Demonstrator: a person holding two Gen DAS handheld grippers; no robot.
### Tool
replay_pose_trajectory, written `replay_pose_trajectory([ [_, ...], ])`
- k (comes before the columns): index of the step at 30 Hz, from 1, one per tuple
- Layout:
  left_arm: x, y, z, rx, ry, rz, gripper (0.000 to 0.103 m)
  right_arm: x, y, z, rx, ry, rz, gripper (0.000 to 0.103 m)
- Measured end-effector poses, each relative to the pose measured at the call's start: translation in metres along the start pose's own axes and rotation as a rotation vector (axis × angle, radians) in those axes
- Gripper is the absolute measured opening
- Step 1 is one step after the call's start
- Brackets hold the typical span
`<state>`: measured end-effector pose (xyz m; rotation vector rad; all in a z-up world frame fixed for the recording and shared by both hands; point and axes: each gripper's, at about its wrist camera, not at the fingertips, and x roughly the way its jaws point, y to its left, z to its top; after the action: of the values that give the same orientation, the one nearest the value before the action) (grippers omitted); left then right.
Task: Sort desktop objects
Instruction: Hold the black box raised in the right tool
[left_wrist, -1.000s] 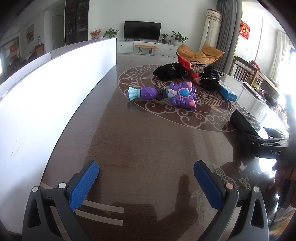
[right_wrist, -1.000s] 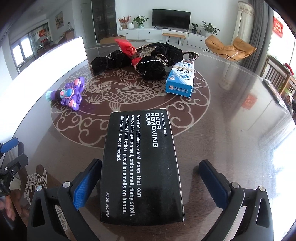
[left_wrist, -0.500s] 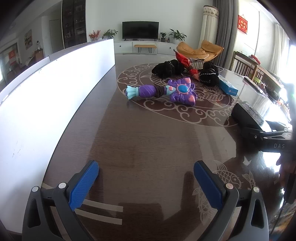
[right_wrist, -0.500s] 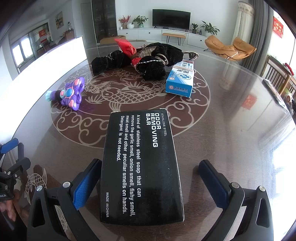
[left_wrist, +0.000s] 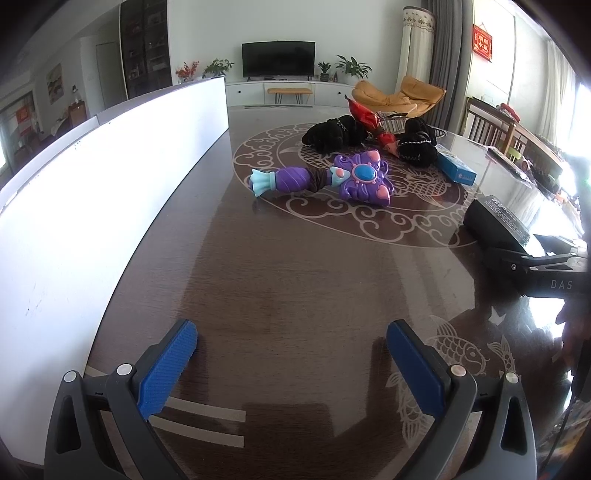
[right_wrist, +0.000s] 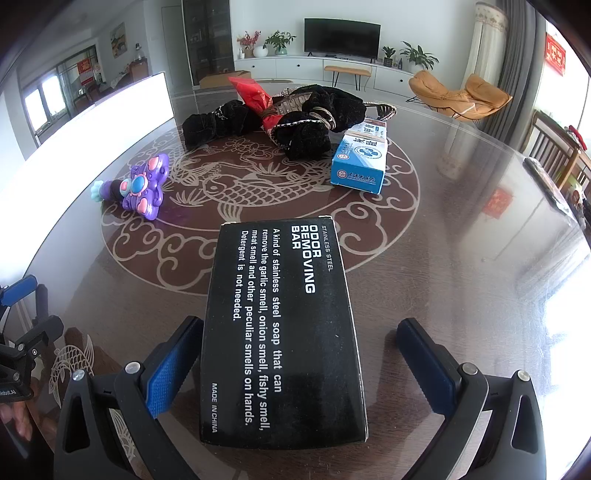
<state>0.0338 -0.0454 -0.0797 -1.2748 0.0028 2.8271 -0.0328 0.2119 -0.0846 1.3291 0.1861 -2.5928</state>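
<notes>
The right gripper (right_wrist: 295, 354) has its fingers spread wide on both sides of the black odor removing bar box (right_wrist: 282, 328), which lies flat on the dark glossy table (right_wrist: 461, 258); the left pad is just beside the box edge, the right pad is apart from it. The left gripper (left_wrist: 291, 358) is also spread wide w/ nothing between the pads, low over bare table. Further back lie the purple toy wand (left_wrist: 325, 179), a blue-white box (right_wrist: 364, 158) & a pile of black fabric items (right_wrist: 258, 118) w/ a red packet (right_wrist: 255, 94).
</notes>
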Motion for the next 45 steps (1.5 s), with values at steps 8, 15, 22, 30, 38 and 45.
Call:
replay_pose_trajectory([
  [8, 0.0003, -0.0016, -0.0002, 0.011, 0.002, 0.010, 0.103, -0.0001, -0.0001, -0.0001, 0.000, 0.000, 0.000, 0.103],
  [15, 0.0004, -0.0018, -0.0002, 0.011, 0.002, 0.010, 0.103, -0.0002, -0.0002, -0.0001, 0.000, 0.000, 0.000, 0.103],
  [22, 0.0003, -0.0019, -0.0002, 0.011, 0.002, 0.010, 0.103, -0.0002, -0.0001, -0.0001, 0.000, 0.000, 0.000, 0.103],
  [30, 0.0006, -0.0021, -0.0002, 0.011, 0.002, 0.010, 0.103, 0.0000, -0.0001, -0.0001, 0.000, 0.000, 0.000, 0.103],
  [38, 0.0009, -0.0024, -0.0002, 0.011, 0.001, 0.010, 0.103, 0.0000, -0.0002, 0.0000, 0.000, 0.000, 0.000, 0.103],
  [45, 0.0010, -0.0024, -0.0004, 0.011, 0.001, 0.010, 0.103, -0.0001, -0.0002, 0.0000, 0.000, 0.000, 0.000, 0.103],
])
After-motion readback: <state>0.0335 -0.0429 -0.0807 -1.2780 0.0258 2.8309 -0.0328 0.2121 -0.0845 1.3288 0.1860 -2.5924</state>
